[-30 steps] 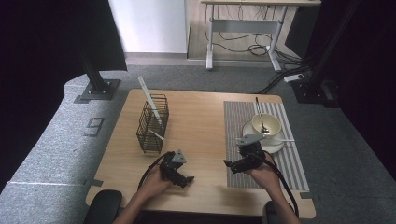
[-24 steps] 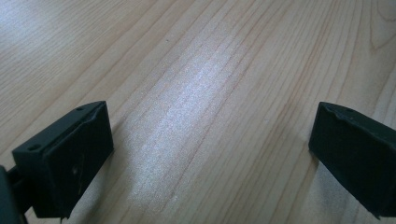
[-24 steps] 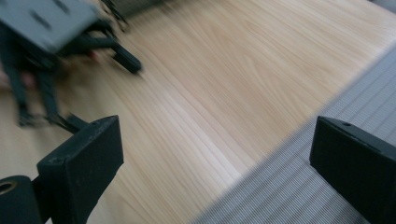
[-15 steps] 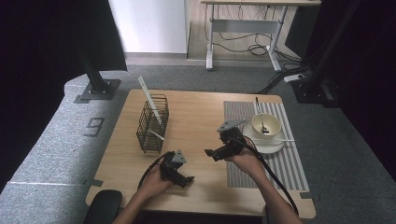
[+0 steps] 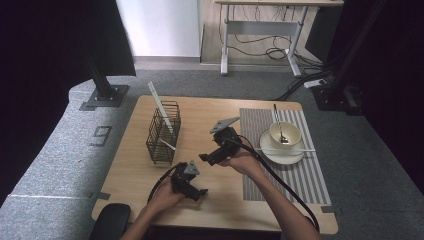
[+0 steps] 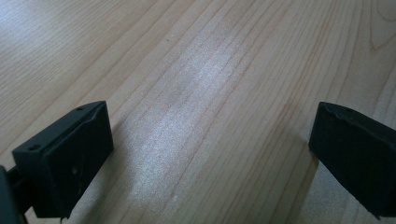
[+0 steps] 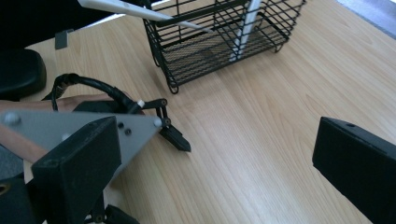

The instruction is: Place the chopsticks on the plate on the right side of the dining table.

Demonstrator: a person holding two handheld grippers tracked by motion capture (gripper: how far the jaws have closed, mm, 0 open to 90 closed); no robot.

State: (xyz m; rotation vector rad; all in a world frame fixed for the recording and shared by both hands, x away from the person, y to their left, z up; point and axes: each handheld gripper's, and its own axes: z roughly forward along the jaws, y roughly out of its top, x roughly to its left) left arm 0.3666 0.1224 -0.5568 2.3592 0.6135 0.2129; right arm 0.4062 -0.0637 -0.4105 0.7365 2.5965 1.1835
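Jaws spread wide and empty on both: the left gripper (image 5: 192, 186) rests low on the surface (image 5: 220, 200), the right gripper (image 5: 212, 156) faces the wire basket (image 5: 163, 132). Approach squarely, aiming for the white stick (image 5: 161, 109) standing in the basket, its long axis leaning up and away toward the far-left corner.

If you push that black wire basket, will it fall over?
The wire basket probably slides first; its base sits flat on the table. It looks light, being open wire. The tall white sticks leaning out might tip it if pushed high.
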